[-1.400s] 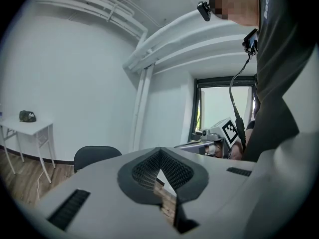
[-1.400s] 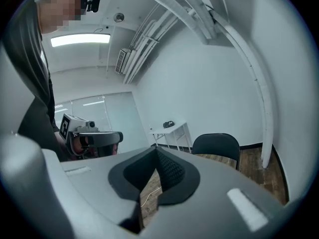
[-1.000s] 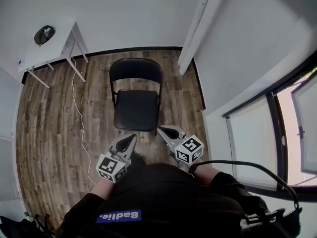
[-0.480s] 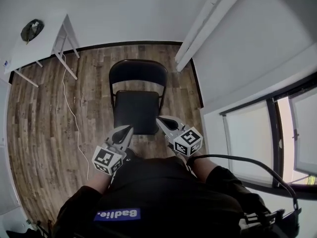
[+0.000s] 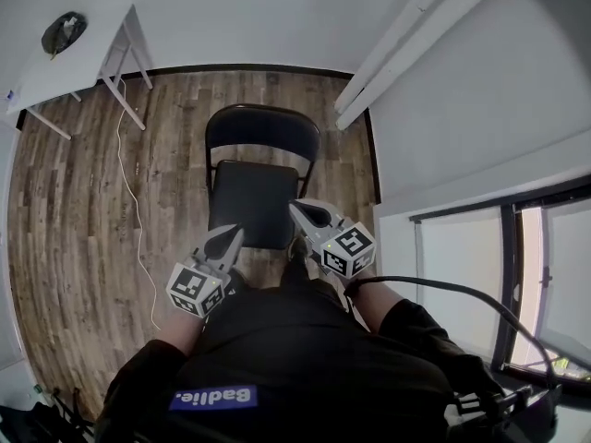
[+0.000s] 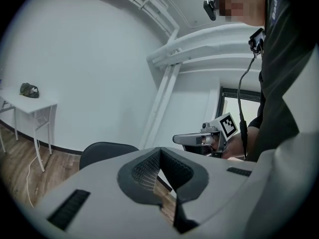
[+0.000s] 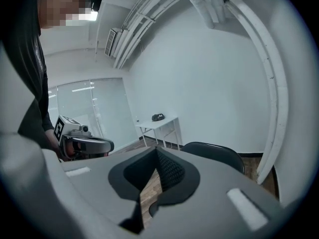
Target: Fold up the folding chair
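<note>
The open black folding chair (image 5: pixel 254 201) stands mid-frame in the head view on the wood floor (image 5: pixel 83 220), seat down and backrest toward the top of the frame. Both sleeved forearms reach up from the bottom edge, holding the left gripper (image 5: pixel 233 236) and the right gripper (image 5: pixel 300 209) side by side and pointing toward the top of the frame, tilted slightly down. The left tip overlaps the seat's lower left corner and the right tip its right edge, though contact cannot be told. Each gripper's jaws are pressed together on nothing.
</note>
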Demonstrator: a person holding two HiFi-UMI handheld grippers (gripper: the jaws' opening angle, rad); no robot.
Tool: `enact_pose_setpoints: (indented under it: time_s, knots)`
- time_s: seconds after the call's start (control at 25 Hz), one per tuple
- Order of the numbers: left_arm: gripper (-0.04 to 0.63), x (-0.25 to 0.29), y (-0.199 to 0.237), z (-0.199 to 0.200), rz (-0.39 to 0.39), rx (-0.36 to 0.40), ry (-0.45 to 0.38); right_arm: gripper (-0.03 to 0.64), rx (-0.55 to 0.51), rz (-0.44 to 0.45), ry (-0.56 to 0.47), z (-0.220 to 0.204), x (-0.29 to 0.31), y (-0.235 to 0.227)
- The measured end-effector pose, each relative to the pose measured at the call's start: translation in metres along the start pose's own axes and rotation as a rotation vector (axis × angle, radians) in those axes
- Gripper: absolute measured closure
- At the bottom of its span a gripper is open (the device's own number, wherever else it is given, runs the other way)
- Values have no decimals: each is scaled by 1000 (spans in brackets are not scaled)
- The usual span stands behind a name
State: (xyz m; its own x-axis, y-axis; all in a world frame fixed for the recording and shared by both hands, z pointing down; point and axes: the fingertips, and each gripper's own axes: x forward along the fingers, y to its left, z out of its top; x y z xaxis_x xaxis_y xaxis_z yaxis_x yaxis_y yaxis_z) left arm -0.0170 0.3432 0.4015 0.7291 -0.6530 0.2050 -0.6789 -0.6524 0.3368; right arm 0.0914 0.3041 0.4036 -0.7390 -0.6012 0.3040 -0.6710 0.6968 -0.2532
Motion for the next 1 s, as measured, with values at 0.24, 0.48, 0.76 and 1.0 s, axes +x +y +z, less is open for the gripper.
enact_pose_setpoints:
  time_s: [0.24, 0.48, 0.76, 1.0]
  knots:
    - [592, 39, 11, -4, 113, -145, -32, 615, -34, 112, 42, 4, 9, -47]
    - [592, 92, 23, -15, 225, -294, -106, 615, -59, 221, 88, 7, 23, -113]
    - [592, 98, 39, -47, 291, -400, -198, 615, -129, 290, 142, -1, 51, -137]
    - [592, 77, 73, -92, 341, -489, -209, 615, -150, 276, 175, -10, 89, -141]
